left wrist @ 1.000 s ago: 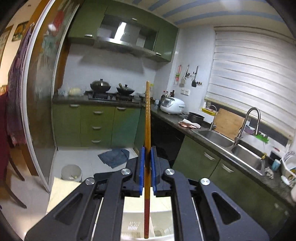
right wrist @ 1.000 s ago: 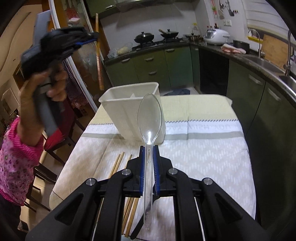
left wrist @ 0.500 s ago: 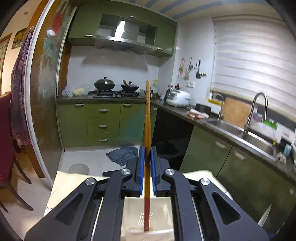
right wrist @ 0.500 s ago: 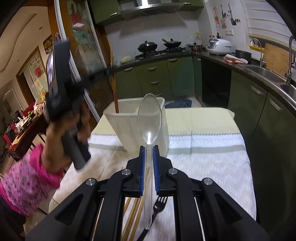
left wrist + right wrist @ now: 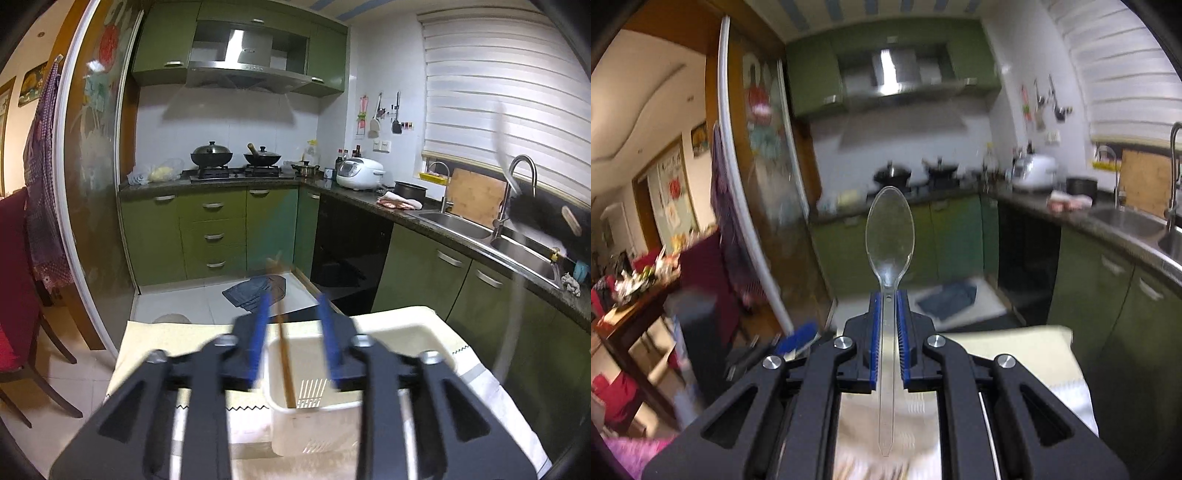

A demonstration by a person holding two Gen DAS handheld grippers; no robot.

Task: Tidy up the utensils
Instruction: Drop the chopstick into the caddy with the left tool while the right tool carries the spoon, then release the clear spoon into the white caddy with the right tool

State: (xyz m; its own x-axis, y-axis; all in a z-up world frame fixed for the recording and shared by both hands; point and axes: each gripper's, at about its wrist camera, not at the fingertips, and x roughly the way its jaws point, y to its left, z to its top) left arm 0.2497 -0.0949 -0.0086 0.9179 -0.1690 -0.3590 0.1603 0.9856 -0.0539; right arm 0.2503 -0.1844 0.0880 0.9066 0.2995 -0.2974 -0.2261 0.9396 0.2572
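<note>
Cloth [image 5: 476, 373] is covering your table in a green kitchen. Your left gripper [image 5: 293, 343] is opening around a chopstick [image 5: 284, 354] standing in the white bin [image 5: 436, 339]; your right gripper [image 5: 887, 339] is clamping a clear spoon [image 5: 889, 236].

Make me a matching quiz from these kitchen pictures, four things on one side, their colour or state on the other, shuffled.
Things:
1. chopstick
2. clear spoon
3. utensil bin
4. lower cabinets

States:
A. green
B. white, on the cloth-covered table
C. gripped in the right tongs
D. standing in the bin, free between the opening left tongs

Pairs: 1-D, 2-C, 3-B, 4-A
</note>
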